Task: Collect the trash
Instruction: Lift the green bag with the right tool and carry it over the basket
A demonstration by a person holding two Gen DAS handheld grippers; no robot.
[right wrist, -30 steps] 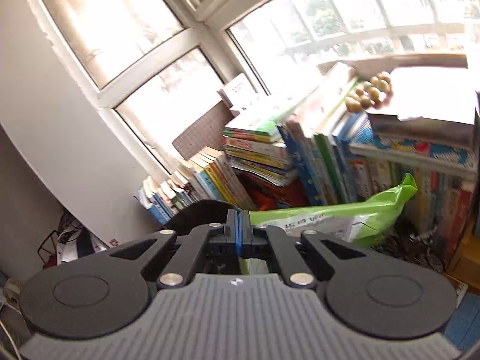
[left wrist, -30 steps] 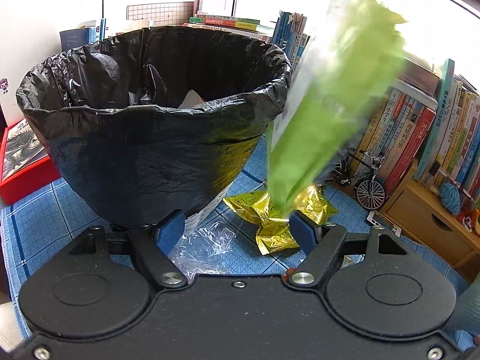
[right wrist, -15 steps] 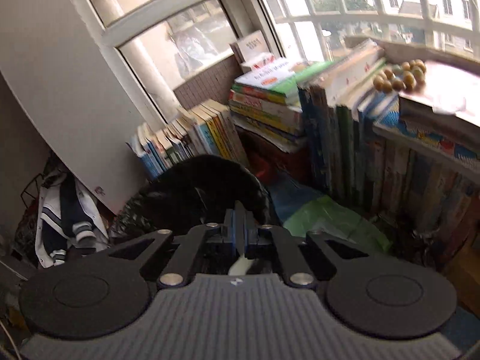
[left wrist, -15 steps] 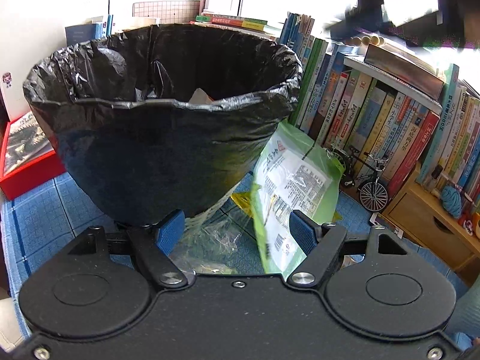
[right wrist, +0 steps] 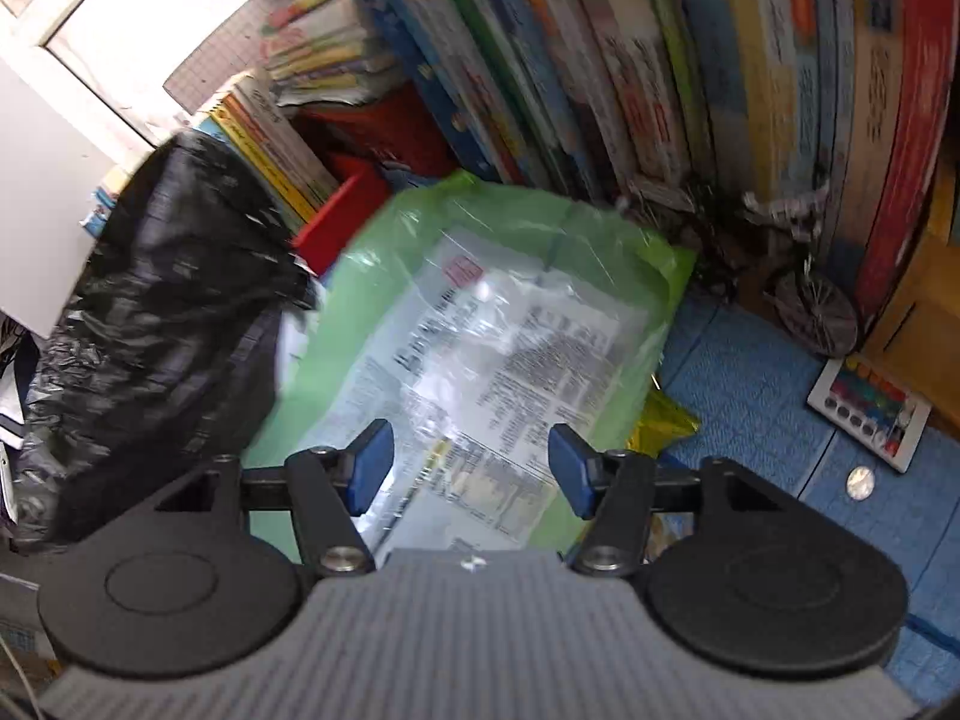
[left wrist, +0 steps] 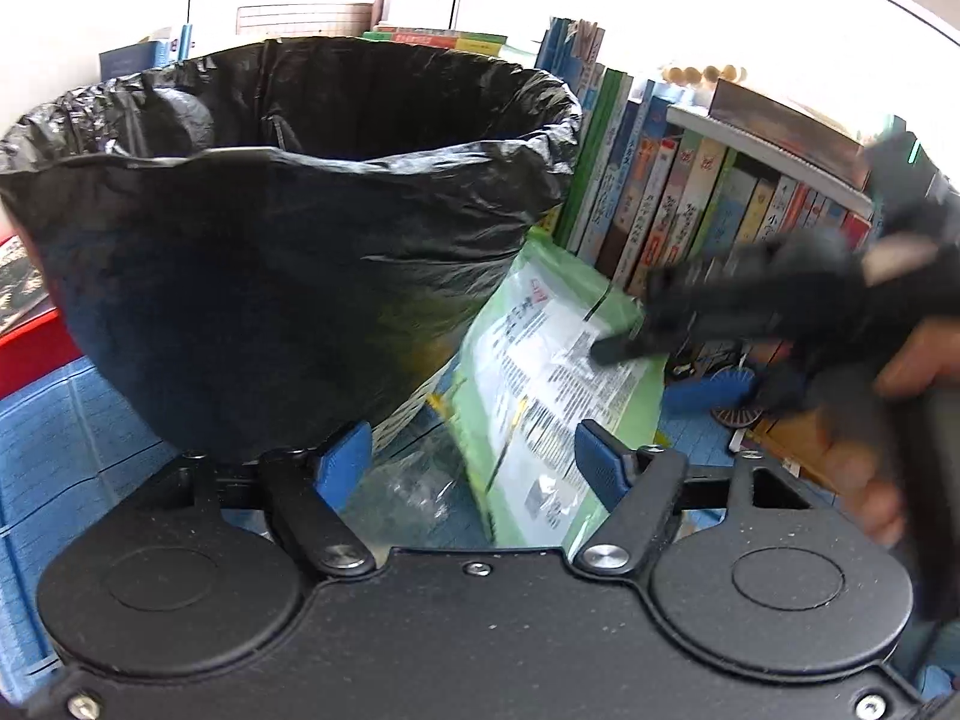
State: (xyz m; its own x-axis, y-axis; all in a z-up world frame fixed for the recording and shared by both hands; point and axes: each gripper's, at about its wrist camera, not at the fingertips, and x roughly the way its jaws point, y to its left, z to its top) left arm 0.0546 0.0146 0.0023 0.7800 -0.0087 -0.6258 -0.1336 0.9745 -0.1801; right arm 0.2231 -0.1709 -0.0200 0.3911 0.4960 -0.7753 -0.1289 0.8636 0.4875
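- Left wrist view, from the left edge: one round bin lined with a crinkled black plastic bag stands on the blue tiled surface, its mouth open upward.
- One crumpled clear plastic wrapper lies at the bin's foot, between the spread pads of the left gripper, whose jaws have just narrowed a little and touch nothing.
- One flat green snack bag with a white printed panel leans against the bin's right side, long axis running up and away, outside the bin.
- The right gripper comes in from the right with a person's hand behind it.
- Right wrist view: its jaws have just opened wide and are empty; the green bag lies directly ahead and below, making this the nearer gripper for it.
- One crumpled gold foil wrapper peeks out beside the bag's right edge.
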